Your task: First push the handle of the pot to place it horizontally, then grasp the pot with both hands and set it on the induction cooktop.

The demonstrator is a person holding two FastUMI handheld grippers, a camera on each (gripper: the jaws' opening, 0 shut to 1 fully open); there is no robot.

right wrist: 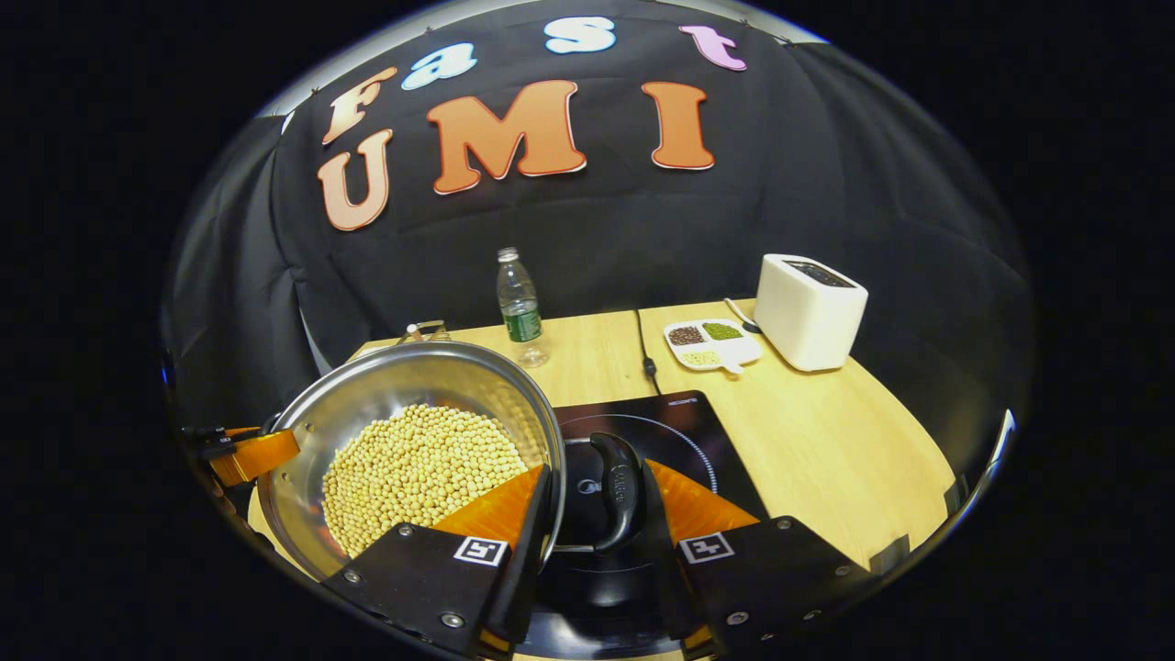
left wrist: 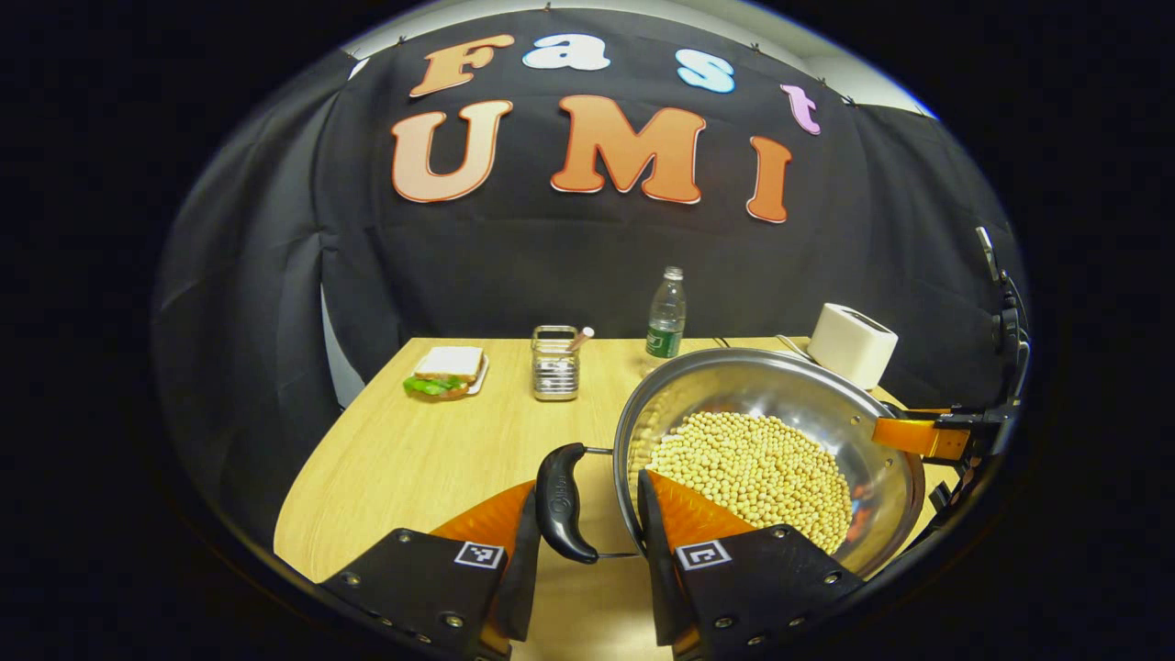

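Note:
A steel pot (left wrist: 780,386) full of yellow beans (left wrist: 753,468) sits between both grippers. In the left gripper view its black side handle (left wrist: 560,500) stands between my fingers. My left gripper (left wrist: 587,477) is shut on the pot, one finger outside the handle and one inside the pot wall. The right gripper (left wrist: 927,436) holds the far rim. In the right gripper view my right gripper (right wrist: 597,473) is shut the same way around the other handle (right wrist: 617,491) and the pot (right wrist: 367,395) wall. That handle hangs over the black induction cooktop (right wrist: 679,431); the pot's body lies left of it.
On the wooden table (left wrist: 404,459) stand a sandwich on a plate (left wrist: 447,372), a metal holder (left wrist: 555,363), a water bottle (left wrist: 665,321) and a white toaster (left wrist: 852,344). A divided dish of grains (right wrist: 711,344) and the cooktop's cord (right wrist: 645,353) lie behind the cooktop.

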